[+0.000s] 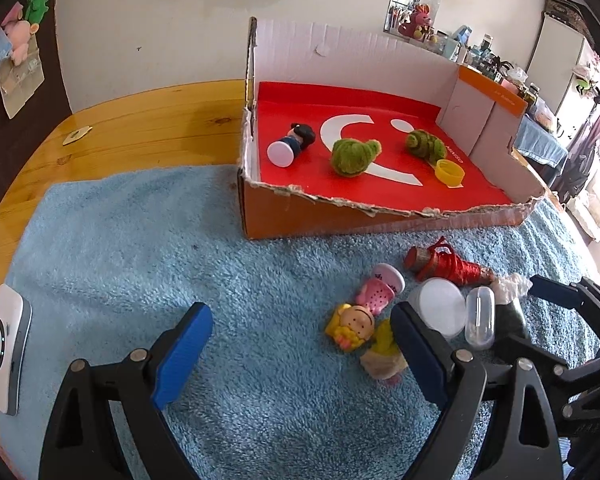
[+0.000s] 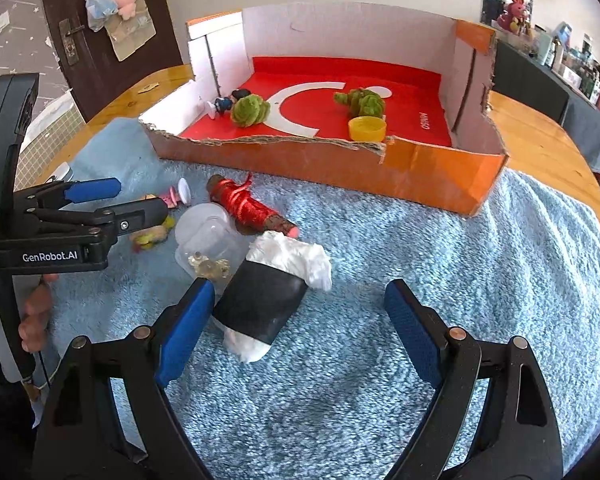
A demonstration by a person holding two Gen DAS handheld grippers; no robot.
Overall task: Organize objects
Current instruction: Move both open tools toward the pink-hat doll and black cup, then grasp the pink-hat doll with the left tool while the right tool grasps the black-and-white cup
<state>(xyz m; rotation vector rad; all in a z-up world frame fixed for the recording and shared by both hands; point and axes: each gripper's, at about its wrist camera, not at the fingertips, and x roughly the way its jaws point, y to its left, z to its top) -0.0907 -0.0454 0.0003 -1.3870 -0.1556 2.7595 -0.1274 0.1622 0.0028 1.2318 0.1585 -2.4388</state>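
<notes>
Left hand-held gripper (image 1: 300, 354): jaws spread wide, nothing between the pads, poised low over the blue towel (image 1: 140, 260). Just right of its right pad, a yellow cartoon figure (image 1: 350, 326) lying against a pink-and-white figure (image 1: 382, 290).

Right hand-held gripper (image 2: 298, 330): jaws likewise apart and empty, aimed down at a black roll stuffed with white paper (image 2: 266, 302) lying between the pads but untouched by either.

Farther out, a small heap on the towel: a clear plastic jar (image 2: 206, 240) on its side, and a red thread spool (image 2: 246, 206) beyond it, all close together.

Beyond the heap, at the far edge of the towel, a cardboard box (image 2: 332, 160) with a red floor. Already inside: a dark-haired figure (image 1: 292, 142) on its side at the left, two green fuzzy toys (image 1: 354, 156) (image 1: 424, 142) in the middle, a yellow cap (image 1: 450, 172) at the right.

Judged roughly half done: four pieces boxed, about five left on the towel, none gripped yet. To the near left on the wooden surface (image 1: 140, 120), a white device (image 1: 4, 348), apart from the sorting.
</notes>
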